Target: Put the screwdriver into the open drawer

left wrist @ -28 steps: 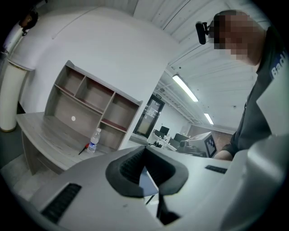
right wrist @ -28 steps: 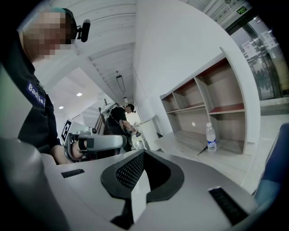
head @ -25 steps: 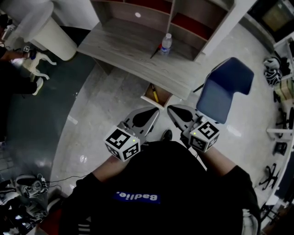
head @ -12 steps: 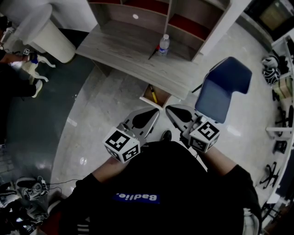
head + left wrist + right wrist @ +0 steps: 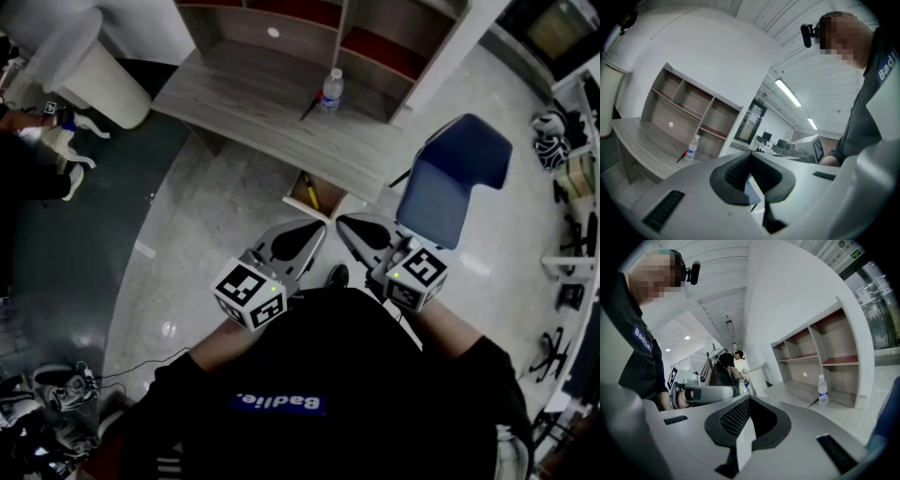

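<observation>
A thin screwdriver [image 5: 308, 109] with a dark shaft lies on the grey wooden desk [image 5: 253, 103], just left of a water bottle [image 5: 331, 91]. The left gripper view shows the same screwdriver [image 5: 682, 156] and bottle [image 5: 693, 147] far off, and so does the right gripper view: screwdriver [image 5: 813, 401], bottle [image 5: 822, 389]. Below the desk's front edge an open drawer [image 5: 302, 198] holds a yellow-handled tool [image 5: 315, 191]. My left gripper [image 5: 314, 232] and right gripper [image 5: 345, 225] hover side by side close to my body, short of the drawer. Both are shut and hold nothing.
A blue chair [image 5: 455, 178] stands right of the drawer. Open shelves [image 5: 375, 37] rise at the back of the desk. A white bin [image 5: 98, 66] and a person [image 5: 28, 159] are at the far left. Cables and gear [image 5: 56, 394] lie on the floor at lower left.
Both grippers stay where they were, shut. Only the head view has drifted slightly, so the desk sits a little higher in the picture.
</observation>
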A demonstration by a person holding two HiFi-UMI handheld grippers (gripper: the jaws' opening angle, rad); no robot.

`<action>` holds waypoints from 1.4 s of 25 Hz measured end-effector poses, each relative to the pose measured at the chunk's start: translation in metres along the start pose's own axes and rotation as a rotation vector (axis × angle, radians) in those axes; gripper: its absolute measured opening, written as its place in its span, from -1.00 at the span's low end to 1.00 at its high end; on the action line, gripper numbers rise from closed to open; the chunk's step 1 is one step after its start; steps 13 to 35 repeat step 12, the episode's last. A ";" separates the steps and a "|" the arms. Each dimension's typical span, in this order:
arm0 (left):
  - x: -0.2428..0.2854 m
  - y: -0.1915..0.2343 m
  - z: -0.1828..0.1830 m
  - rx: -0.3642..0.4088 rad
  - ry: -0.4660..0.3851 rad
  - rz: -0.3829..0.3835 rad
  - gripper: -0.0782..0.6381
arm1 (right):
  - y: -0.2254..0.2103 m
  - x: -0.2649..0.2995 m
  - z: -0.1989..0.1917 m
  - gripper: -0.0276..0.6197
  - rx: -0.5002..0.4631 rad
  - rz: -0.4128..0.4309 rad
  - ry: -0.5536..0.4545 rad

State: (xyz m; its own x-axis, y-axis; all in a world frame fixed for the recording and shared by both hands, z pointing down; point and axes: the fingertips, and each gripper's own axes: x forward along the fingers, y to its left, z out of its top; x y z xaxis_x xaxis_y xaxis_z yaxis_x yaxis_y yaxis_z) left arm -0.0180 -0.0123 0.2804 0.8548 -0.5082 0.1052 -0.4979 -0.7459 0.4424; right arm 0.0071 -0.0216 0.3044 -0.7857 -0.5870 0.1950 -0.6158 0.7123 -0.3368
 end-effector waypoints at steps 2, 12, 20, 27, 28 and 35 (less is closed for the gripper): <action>0.001 0.001 -0.001 0.000 0.001 0.000 -0.77 | 0.000 0.001 0.000 -0.83 0.004 0.001 -0.001; 0.003 0.001 -0.005 0.007 0.007 -0.003 -0.77 | 0.000 0.001 -0.001 -0.83 0.020 -0.003 0.002; 0.003 0.001 -0.005 0.007 0.007 -0.003 -0.77 | 0.000 0.001 -0.001 -0.83 0.020 -0.003 0.002; 0.003 0.001 -0.005 0.007 0.007 -0.003 -0.77 | 0.000 0.001 -0.001 -0.83 0.020 -0.003 0.002; 0.003 0.001 -0.005 0.007 0.007 -0.003 -0.77 | 0.000 0.001 -0.001 -0.83 0.020 -0.003 0.002; 0.003 0.001 -0.005 0.007 0.007 -0.003 -0.77 | 0.000 0.001 -0.001 -0.83 0.020 -0.003 0.002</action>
